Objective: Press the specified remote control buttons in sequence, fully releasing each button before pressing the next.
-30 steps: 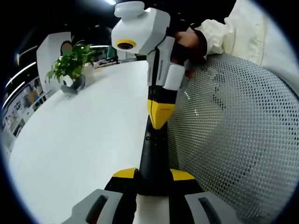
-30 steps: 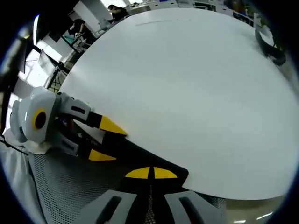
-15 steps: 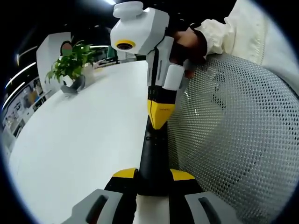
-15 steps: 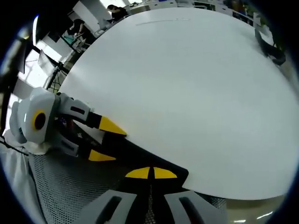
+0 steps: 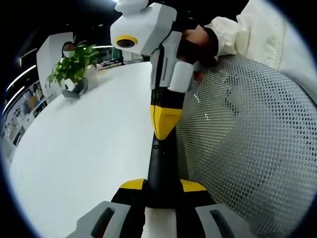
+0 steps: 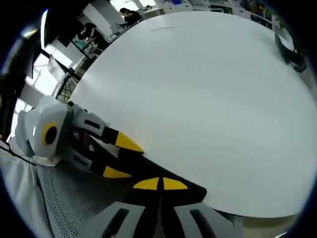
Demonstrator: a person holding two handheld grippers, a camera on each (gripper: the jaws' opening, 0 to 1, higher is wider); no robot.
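A long black remote control is held over the edge of the white table. My left gripper is shut on its near end, a yellow-tipped jaw on each side. My right gripper comes down from above with its yellow tips together, resting on the remote's upper face. In the right gripper view, my right gripper is shut with its tips on the black remote. The left gripper clamps that remote from the left. The buttons are hidden from me.
A grey mesh chair back curves close on the right. A hand in a cream sleeve holds the right gripper. A potted plant stands at the table's far left. Desks and people lie beyond the table.
The right gripper has tilted and crept slightly along the remote toward the left gripper, so it looks larger. The left gripper still holds the remote the same way.
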